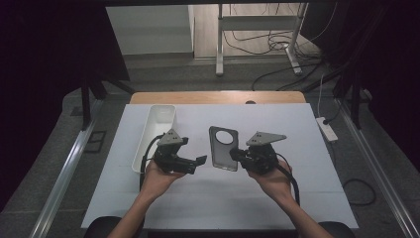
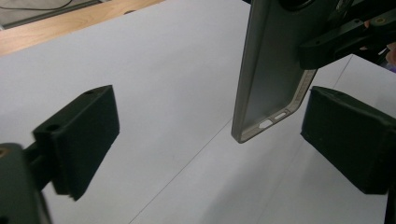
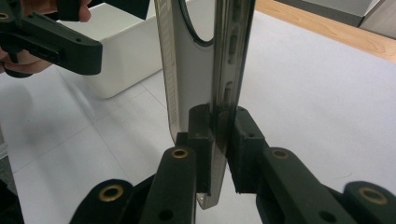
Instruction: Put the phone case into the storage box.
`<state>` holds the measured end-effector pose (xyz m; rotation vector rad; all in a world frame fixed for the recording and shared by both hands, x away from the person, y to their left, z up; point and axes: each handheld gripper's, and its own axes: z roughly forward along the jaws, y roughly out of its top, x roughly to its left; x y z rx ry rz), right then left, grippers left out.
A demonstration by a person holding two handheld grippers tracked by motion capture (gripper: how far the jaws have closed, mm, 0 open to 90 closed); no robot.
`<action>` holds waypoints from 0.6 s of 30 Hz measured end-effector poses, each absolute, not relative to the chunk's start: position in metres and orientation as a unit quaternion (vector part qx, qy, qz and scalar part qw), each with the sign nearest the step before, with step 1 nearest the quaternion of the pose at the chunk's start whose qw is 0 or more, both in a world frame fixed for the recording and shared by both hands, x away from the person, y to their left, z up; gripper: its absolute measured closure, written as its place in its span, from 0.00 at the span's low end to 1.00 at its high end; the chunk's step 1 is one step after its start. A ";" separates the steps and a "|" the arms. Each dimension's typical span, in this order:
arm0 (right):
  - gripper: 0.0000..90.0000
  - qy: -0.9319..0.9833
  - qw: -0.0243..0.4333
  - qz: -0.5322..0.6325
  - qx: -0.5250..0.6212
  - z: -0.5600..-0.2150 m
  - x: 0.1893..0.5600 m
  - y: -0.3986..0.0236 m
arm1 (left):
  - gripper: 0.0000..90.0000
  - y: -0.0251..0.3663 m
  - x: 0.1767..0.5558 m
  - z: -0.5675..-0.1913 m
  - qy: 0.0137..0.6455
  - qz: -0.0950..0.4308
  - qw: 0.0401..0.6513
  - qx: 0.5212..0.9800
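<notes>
While the grey phone case is being held near the middle of the high view, raised off the white table, it is being pinched along one long side wall by the right claw. In the right gripper view the case is seen rising upright from between the two black pads, which are pressed onto its thin wall, with the round camera cut-out towards the top of the frame. The left claw is being held just left of the case, its jaws spread wide; in the left gripper view the lower end of the case is hanging in the right part of the frame, closer to the right-hand pad than to the left-hand one, and neither pad is touching it. A white bin is standing at the left of the table, behind the left hand.

The step in hand is judged to be a handover or a two-claw grip on the case. For this to be done well, the right grip should be kept firm and still, since only a narrow rim is being clamped and the case could pivot. The left claw should be centred on the case's free end before being closed, so that both pads are met squarely and the soft shell is not being bent or knocked loose.
</notes>
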<state>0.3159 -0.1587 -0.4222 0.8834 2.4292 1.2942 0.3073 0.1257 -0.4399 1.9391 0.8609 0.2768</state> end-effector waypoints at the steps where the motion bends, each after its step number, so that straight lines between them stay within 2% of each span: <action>1: 0.90 0.834 0.124 0.444 0.304 -0.423 0.316 -0.158 | 0.09 0.125 0.307 -0.440 0.352 0.115 0.480 0.795; 12: 0.90 0.834 0.110 0.446 0.306 -0.427 0.312 -0.149 | 0.48 0.113 0.302 -0.440 0.338 0.110 0.467 0.810; 14: 0.90 0.833 0.109 0.447 0.306 -0.427 0.312 -0.149 | 0.50 0.112 0.301 -0.440 0.339 0.106 0.468 0.809; 18: 0.90 0.834 0.105 0.449 0.305 -0.427 0.311 -0.147 | 0.64 0.111 0.301 -0.441 0.344 0.102 0.469 0.807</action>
